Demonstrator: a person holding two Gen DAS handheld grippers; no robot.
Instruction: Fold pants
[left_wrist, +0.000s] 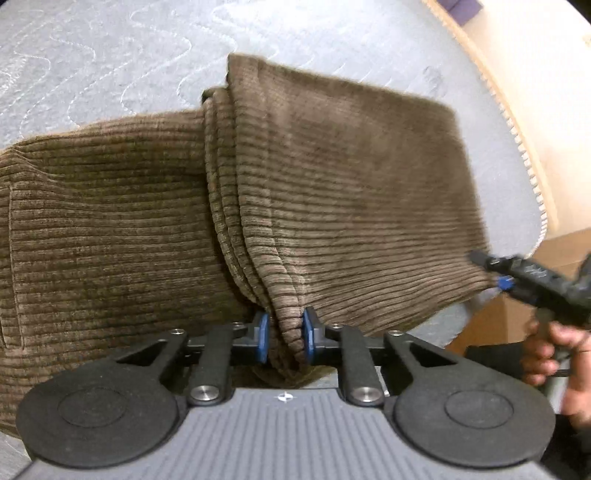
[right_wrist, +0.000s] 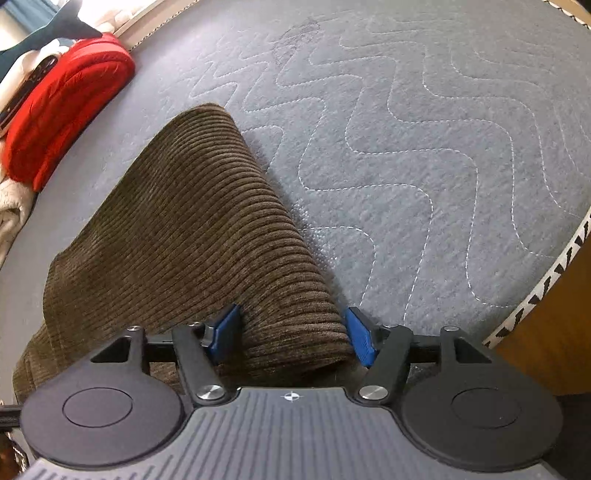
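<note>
Left tool (left_wrist: 284, 338) pinches bunched fold of brown corduroy pants (left_wrist: 332, 177); right tool (right_wrist: 293, 338) spread, pads clear of hem. Cloth soft, thick, limp; grip stacked edges on mattress (right_wrist: 443, 147).

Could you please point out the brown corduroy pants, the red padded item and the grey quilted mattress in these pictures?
brown corduroy pants (left_wrist: 351, 177): left wrist view, folded-over upper layer.
red padded item (right_wrist: 70, 99): right wrist view, its top face.
grey quilted mattress (right_wrist: 424, 129): right wrist view, bare stitched surface.

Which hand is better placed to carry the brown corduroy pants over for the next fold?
Probably left: the left gripper pinches a bunched edge of the brown corduroy pants, while the right gripper stands open around it.
</note>
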